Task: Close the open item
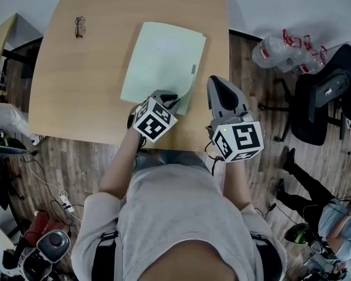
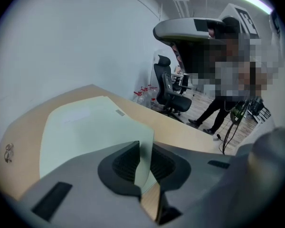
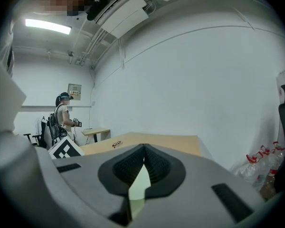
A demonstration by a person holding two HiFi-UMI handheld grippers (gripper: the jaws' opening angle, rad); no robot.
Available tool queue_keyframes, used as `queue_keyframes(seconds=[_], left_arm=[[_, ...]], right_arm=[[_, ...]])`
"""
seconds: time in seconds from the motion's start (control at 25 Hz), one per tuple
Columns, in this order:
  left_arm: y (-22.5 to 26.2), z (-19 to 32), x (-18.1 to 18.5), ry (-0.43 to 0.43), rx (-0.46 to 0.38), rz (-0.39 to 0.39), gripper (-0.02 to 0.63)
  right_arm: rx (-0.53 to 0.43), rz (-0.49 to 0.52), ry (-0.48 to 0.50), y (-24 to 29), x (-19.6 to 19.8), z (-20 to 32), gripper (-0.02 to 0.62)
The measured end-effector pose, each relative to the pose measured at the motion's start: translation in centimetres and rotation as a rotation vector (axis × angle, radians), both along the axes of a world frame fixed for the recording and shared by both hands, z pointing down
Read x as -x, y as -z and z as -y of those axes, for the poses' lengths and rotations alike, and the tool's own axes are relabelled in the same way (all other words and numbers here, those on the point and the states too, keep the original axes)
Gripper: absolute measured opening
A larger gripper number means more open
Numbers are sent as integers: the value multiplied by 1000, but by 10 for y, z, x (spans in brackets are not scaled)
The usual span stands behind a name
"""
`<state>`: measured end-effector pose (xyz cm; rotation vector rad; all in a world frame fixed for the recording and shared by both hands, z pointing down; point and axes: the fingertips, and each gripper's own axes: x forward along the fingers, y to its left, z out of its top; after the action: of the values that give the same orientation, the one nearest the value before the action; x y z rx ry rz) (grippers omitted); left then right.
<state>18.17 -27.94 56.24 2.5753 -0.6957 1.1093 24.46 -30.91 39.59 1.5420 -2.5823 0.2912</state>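
A pale green folder (image 1: 164, 60) is laid flat on the wooden table (image 1: 64, 92) at the centre of the head view, its long axis running from lower left to upper right. Its near lower edge is pinched between the closed jaws of the left gripper (image 1: 167, 101), which is angled downward. The right gripper (image 1: 217, 82) is held nearly level just right of the folder, its jaws pressed together on nothing. Eyeglasses (image 1: 80, 27) are seen upper left.

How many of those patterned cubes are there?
2: one cube on the left gripper, by the folder; another cube on the right gripper. Others may be hidden.
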Motion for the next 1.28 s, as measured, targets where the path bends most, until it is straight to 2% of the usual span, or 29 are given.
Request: queue_keyframes(seconds=[0.24, 0.4, 0.64, 0.88, 1.0, 1.04, 1.12, 1.28], left_arm=[[-10, -3, -6, -112, 59, 121, 48], [-15, -9, -10, -140, 64, 169, 52], [-16, -10, -4, -145, 67, 157, 80], [-16, -14, -7, -256, 1, 198, 115], [-16, -17, -8, -285, -30, 195, 129], [-16, -19, -9, -299, -23, 185, 140], [-18, -25, -10, -321, 13, 158, 209], [-19, -26, -9, -289, 67, 105, 213]], right_arm=[[-7, 1, 17, 1, 1, 4, 8], [-13, 5, 19, 3, -2, 3, 9], [-8, 8, 15, 2, 3, 7, 8], [-8, 6, 12, 2, 1, 13, 9], [-8, 4, 11, 2, 0, 13, 9], [-9, 3, 11, 2, 0, 13, 8], [-10, 1, 10, 3, -2, 13, 8], [-12, 0, 7, 3, -3, 11, 9]])
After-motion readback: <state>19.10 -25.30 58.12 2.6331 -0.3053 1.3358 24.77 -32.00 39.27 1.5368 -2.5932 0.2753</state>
